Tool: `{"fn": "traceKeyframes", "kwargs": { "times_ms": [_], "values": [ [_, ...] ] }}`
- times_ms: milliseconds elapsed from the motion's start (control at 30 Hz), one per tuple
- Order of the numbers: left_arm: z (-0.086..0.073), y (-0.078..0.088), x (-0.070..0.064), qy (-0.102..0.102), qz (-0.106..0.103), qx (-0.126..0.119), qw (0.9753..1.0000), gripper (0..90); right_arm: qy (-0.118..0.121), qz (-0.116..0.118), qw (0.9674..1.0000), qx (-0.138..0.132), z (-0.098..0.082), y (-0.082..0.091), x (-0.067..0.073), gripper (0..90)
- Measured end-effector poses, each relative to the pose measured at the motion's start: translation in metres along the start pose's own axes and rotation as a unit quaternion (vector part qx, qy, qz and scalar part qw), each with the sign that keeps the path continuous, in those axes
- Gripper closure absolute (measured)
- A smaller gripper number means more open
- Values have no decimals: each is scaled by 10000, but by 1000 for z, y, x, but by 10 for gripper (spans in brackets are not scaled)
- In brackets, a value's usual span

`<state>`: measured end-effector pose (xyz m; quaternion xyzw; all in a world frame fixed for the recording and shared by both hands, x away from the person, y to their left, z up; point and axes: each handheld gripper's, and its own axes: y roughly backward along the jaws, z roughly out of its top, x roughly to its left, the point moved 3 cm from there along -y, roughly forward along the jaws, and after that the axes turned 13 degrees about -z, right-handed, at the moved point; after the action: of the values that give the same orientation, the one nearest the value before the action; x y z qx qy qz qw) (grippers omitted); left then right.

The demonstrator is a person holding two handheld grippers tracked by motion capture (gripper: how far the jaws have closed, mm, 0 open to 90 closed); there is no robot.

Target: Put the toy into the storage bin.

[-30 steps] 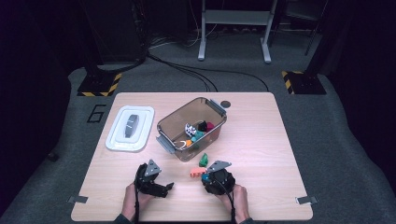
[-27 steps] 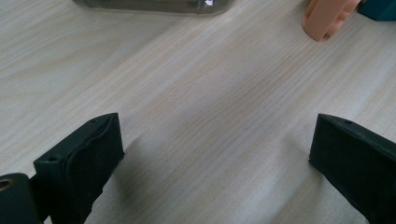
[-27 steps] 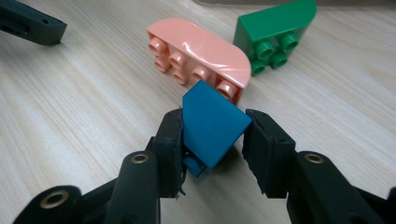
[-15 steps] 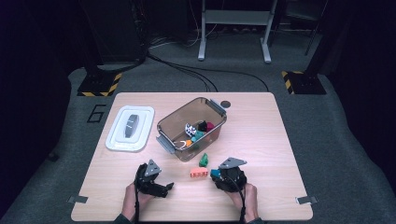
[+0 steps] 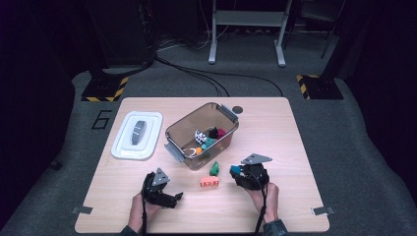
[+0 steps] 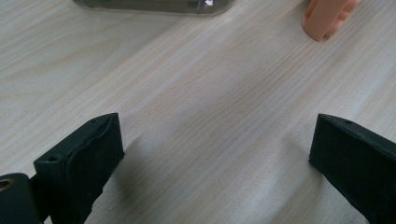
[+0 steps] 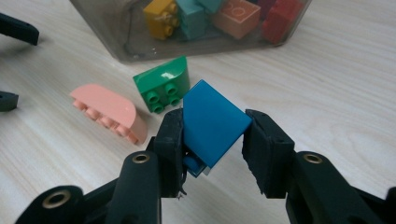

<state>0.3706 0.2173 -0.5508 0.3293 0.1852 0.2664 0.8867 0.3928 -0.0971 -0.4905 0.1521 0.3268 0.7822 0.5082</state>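
Note:
My right gripper [image 7: 212,135] is shut on a blue brick [image 7: 212,127], held tilted a little above the table; in the high view the right gripper [image 5: 239,173] sits right of centre near the front, the blue brick [image 5: 235,170] at its tip. A green brick [image 7: 162,85] and a pink curved brick [image 7: 108,110] lie on the wood ahead of it, seen in the high view as the green brick [image 5: 215,169] and the pink brick [image 5: 210,182]. My left gripper [image 5: 174,197] rests low at the front left, open, with bare wood between its jaws [image 6: 215,154].
A clear plastic bin [image 5: 172,138] with several coloured bricks stands mid-table, tilted diagonally. Its white lid [image 5: 121,147] lies to the left. A small dark disc [image 5: 238,109] sits behind the bin. The table's front edge [image 5: 201,230] is close to both hands.
My right gripper has moved right and lifted slightly with the blue brick in it, away from the green and pink bricks. The left gripper has stayed put.

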Motion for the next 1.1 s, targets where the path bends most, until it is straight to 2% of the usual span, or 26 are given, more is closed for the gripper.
{"fn": "traceKeyframes", "kwargs": {
  "times_ms": [300, 1100],
  "values": [
    [0, -1, 0, 0, 36, -53, 10000, 27, -105, -79, 9999, -96, 16, 0, -12, 594],
    [0, -1, 0, 0, 34, -46, 10000, 27, -54, -200, 9991, -380, 59, 13, -27, 594]
  ]
}}
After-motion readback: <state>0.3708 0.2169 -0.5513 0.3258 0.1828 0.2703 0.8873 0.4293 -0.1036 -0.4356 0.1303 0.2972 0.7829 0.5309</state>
